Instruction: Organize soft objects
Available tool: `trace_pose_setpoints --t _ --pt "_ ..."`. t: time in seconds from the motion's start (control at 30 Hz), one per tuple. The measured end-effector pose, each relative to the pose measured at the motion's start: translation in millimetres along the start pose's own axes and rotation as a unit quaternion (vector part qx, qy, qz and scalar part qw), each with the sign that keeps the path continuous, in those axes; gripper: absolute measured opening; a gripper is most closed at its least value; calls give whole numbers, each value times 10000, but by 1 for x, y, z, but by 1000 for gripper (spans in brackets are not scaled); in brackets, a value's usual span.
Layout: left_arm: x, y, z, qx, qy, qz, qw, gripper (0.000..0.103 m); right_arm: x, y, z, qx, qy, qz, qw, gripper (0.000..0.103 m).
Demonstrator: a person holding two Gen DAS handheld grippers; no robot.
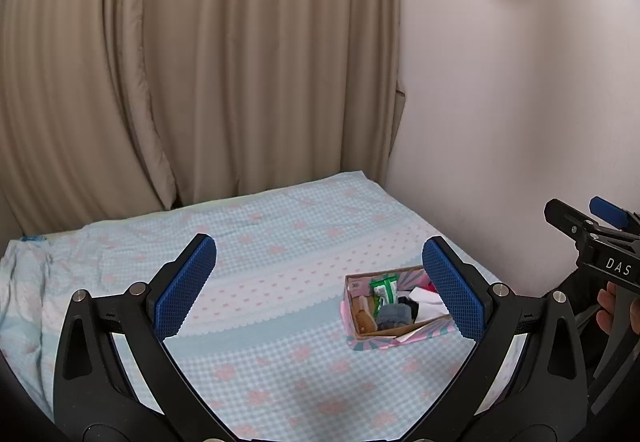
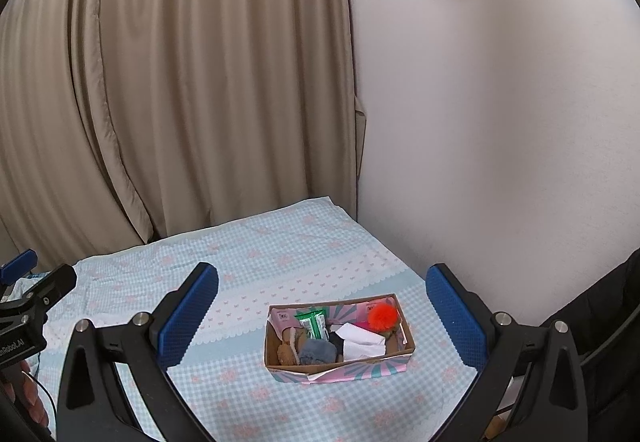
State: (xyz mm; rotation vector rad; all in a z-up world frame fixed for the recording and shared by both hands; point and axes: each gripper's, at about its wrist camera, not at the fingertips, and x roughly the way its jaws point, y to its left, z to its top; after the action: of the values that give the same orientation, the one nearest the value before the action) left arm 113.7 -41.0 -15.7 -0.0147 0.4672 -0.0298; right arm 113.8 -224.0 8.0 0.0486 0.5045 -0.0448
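Both grippers up over the bed, soft bits sitting in the box.

I've got the left gripper (image 1: 319, 284) and right gripper (image 2: 322, 312) w/ jaws wide, holding nothing, hovering above the bed (image 2: 256, 250). The cardboard box (image 2: 340, 362) sits on the checked sheet near the wall and holds the soft objects (image 2: 348, 338): orange pom-pom (image 2: 383, 314), grey fabric (image 2: 318, 352), white cloth (image 2: 362, 340), green packet (image 2: 314, 324). Nothing loose on the sheet I can see, so this fits either all packed or about to be emptied & sorted; can't call the next move. Legible: "DAS" on the right gripper, "nRobot.AI" on the left.
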Motion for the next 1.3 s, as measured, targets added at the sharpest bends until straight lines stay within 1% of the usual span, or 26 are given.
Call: trace_pose_setpoints --t 0.57,0.83,0.97,1.07,1.2,1.3 --pt "2 -3 1 64 -41 54 10000 103 3 2 1 -60 -52 -13 10000 103" --pt "0 -6 1 79 -70 11 9999 103 1 3 3 -87 -64 -19 9999 103" --pt "0 -7 0 131 -66 95 9998 103 2 3 4 -79 -80 -31 9999 103" --pt "1 -8 1 156 -66 87 9998 103 2 4 5 -72 -90 -49 9999 103" --pt "2 -8 0 126 -67 42 9999 103 3 4 6 -54 -116 -53 9999 103" --pt "2 -5 0 14 -86 27 10000 103 5 4 7 -48 -122 -53 9999 103"
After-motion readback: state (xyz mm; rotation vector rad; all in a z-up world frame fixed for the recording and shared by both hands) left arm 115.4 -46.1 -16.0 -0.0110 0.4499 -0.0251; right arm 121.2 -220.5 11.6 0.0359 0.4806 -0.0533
